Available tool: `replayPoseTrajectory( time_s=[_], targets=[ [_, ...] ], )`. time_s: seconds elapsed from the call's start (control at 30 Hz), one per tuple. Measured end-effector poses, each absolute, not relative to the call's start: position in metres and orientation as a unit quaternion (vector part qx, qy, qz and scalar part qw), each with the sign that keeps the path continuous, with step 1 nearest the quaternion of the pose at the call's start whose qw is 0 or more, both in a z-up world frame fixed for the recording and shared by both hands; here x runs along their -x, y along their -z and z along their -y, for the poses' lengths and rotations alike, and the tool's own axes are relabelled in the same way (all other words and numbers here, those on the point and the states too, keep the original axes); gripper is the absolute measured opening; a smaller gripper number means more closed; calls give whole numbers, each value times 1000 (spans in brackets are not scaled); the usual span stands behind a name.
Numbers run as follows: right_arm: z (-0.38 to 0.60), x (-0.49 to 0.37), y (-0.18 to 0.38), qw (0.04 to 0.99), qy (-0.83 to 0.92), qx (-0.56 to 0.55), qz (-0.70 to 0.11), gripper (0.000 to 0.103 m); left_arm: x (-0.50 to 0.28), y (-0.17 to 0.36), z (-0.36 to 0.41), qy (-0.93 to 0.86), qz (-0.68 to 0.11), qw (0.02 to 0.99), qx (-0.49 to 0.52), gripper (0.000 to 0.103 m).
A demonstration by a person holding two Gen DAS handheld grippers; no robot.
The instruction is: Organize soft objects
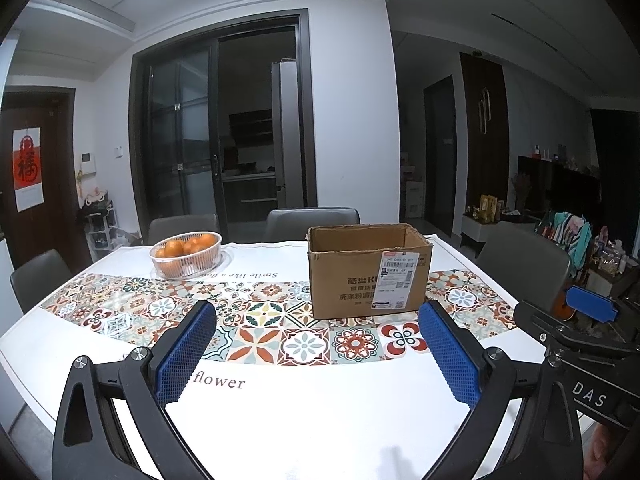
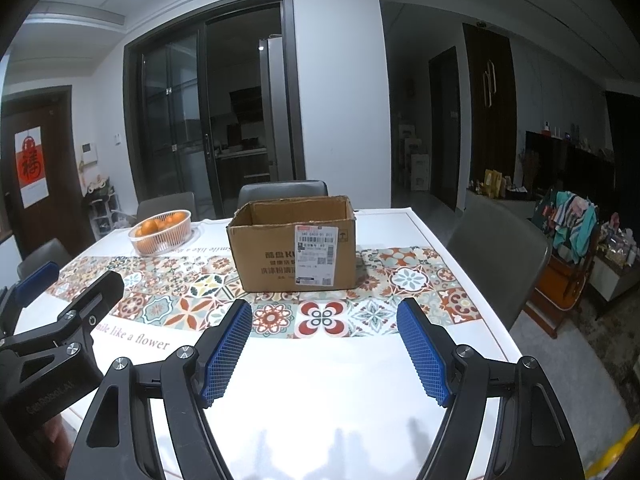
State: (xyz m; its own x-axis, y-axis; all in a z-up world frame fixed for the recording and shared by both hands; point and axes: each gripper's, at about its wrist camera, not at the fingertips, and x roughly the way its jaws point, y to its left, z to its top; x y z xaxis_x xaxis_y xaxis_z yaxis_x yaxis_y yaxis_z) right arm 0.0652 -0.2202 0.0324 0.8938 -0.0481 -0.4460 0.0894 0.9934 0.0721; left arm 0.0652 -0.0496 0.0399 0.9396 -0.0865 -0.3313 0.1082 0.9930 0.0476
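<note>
Grippers are both over the near edge of the table (image 1: 320, 420), and you hold them side by side, pointing toward the far side. Your left gripper (image 1: 318, 344) has its jaws wide apart with nothing between the blue pads (image 1: 184, 356); only the tablecloth shows in the gap. Your right gripper (image 2: 324, 344) is the same: jaws spread, no object between them. In the left view you see a part of the right gripper at the right edge, and in the right view a part of the left gripper at the left edge. The box (image 1: 368, 270) stands upright on the patterned band of the cloth, ahead of both grippers, its top open and its label facing you. What is inside the box you cannot tell from here. The basket (image 1: 186, 254) with oranges (image 1: 176, 248) sits farther back, left of the box and well apart from it. No soft object is visible on the table in either view.
</note>
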Motion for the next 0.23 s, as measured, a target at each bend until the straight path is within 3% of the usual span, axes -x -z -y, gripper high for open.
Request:
replayPoseTrajectory(
  time_s=[0.23],
  targets=[
    [221, -65, -31, 972, 35, -47, -227, 76, -66, -39, 49, 47, -167, 984, -34, 103]
  ],
)
